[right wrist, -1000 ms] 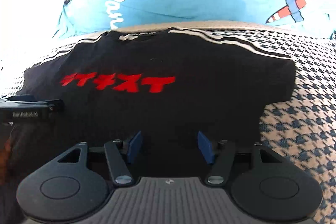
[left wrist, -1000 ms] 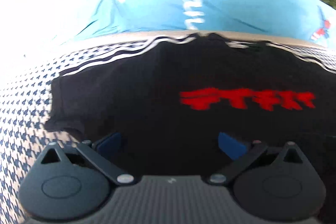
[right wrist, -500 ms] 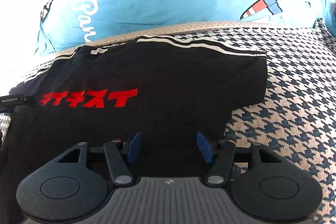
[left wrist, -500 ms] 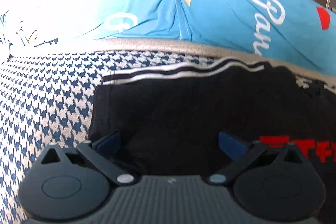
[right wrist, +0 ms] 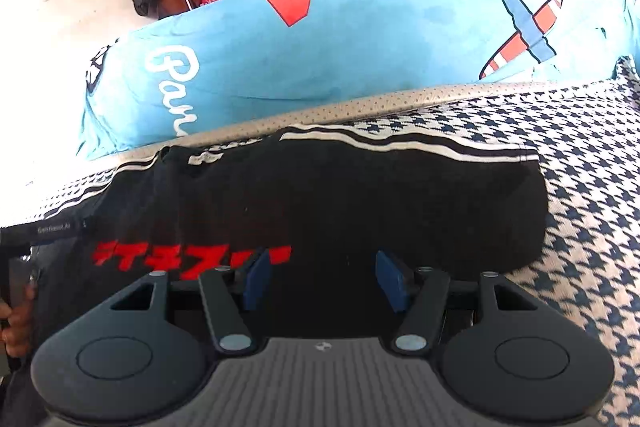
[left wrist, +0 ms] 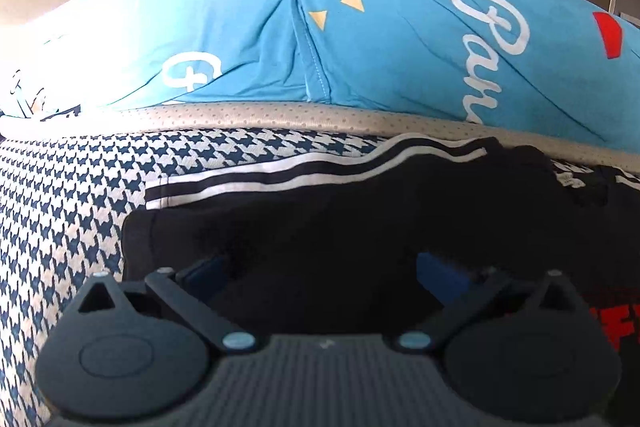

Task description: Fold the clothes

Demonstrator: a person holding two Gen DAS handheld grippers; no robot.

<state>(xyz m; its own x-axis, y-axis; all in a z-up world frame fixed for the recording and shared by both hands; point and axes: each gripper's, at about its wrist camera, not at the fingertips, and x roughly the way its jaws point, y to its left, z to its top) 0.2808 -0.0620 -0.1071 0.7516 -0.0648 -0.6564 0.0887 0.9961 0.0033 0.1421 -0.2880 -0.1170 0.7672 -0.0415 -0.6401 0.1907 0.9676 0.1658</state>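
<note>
Black T-shirt point(right wrist: 340, 203): spread flat on houndstooth cover point(right wrist: 580, 227), sleeves out, red lettering up; no fold visible. Left gripper point(left wrist: 322, 267) and right gripper point(right wrist: 322, 277): jaws apart, empty, low over the shirt's near part.

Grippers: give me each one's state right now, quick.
Left gripper: open, holding nothing, poised over the black shirt.
Right gripper: open, holding nothing, also over the black shirt.

Black T-shirt point(right wrist: 360, 203) with red block lettering point(right wrist: 188, 255) across its front, 2 white stripes point(left wrist: 280, 175) along its far edge, spread flat on a blue-and-white houndstooth cover point(right wrist: 592, 227), sleeves out to either side, far edge near a light-blue printed garment point(left wrist: 400, 39)
</note>
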